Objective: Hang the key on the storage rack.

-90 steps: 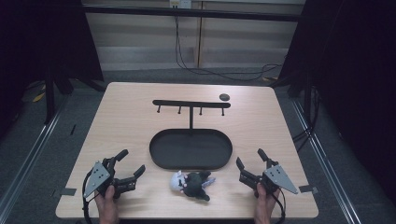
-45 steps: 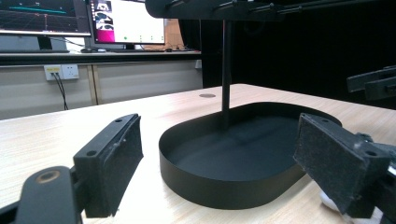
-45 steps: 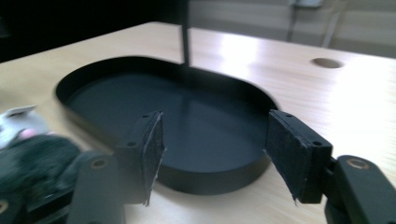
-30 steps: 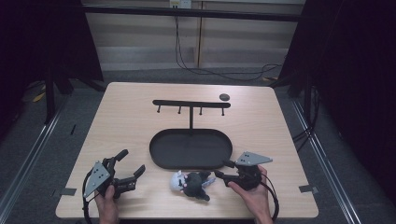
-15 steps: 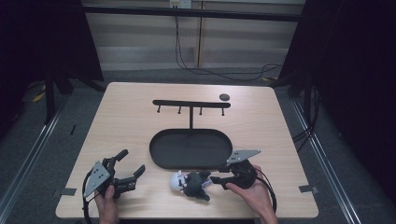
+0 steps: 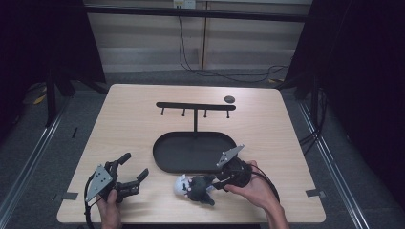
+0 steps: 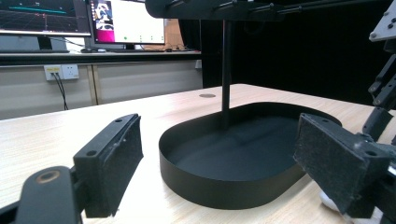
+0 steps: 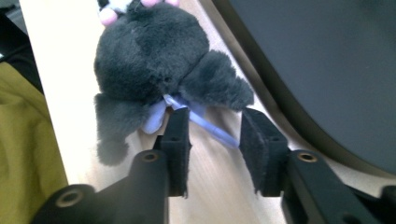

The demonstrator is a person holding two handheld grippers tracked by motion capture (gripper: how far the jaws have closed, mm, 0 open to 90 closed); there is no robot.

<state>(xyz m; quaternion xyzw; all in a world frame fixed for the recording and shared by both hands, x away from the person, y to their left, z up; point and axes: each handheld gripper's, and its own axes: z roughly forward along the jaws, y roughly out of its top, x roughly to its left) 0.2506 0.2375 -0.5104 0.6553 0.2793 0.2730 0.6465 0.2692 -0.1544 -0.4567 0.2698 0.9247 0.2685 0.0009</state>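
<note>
A dark grey plush toy (image 6: 194, 189) with a white head and pink bits lies on the table, just in front of the black oval tray (image 6: 191, 152). In the right gripper view the plush toy (image 8: 149, 51) lies just past the jaws, and its light blue strap (image 8: 210, 128) runs into the gap between them. My right gripper (image 8: 215, 122) is open, its jaws either side of the strap without pinching it. In the high view the right gripper (image 6: 214, 184) points left at the toy. My left gripper (image 6: 135, 165) rests open at the front left, holding nothing.
A black hook rack (image 6: 195, 106) stands on a post at the tray's far side, with a small dark disc (image 6: 229, 99) behind it. From the left gripper (image 7: 219, 154) the tray wall (image 7: 233, 182) and rack post (image 7: 227, 70) lie straight ahead. The table's front edge is close.
My right gripper has moved from the front right corner leftwards to the plush toy and turned towards it. The left gripper has stayed put.
</note>
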